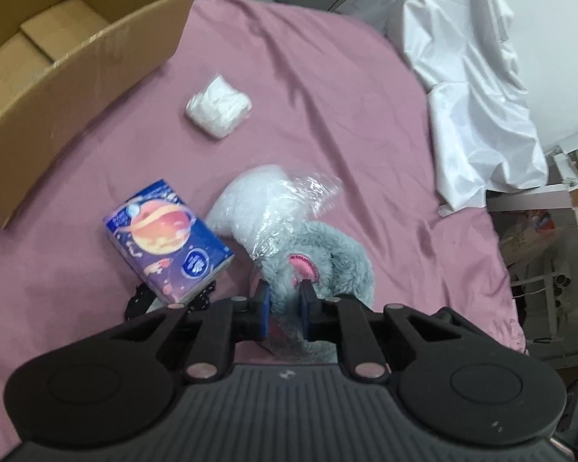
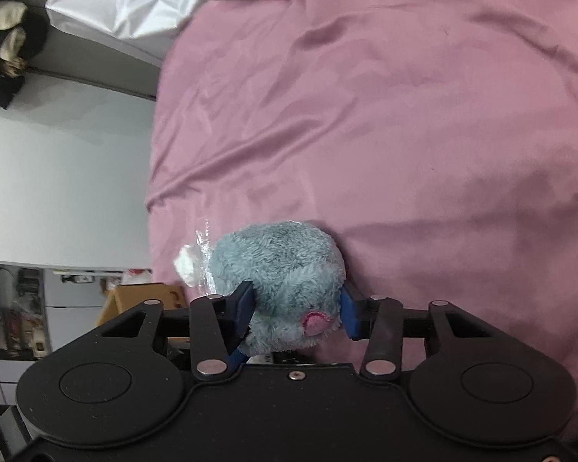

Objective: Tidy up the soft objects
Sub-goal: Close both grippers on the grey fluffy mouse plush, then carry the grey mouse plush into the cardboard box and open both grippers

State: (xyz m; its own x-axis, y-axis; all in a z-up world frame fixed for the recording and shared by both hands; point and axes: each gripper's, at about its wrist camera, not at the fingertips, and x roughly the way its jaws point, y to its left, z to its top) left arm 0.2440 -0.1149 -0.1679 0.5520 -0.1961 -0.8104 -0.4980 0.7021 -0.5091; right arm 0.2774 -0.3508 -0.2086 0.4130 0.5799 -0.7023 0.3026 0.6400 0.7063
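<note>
A grey-blue plush toy with pink patches, partly wrapped in clear plastic, lies on the pink bedsheet. My left gripper is shut on one fuzzy end of it. My right gripper is shut on the plush toy's round end, just above the sheet. A blue tissue pack with a planet print lies left of the toy. A white wrapped soft bundle lies further back. An open cardboard box stands at the back left.
A white crumpled cover hangs at the bed's right side and shows in the right wrist view. The bed edge drops to the floor at left. Shelving and clutter stand beyond the right edge.
</note>
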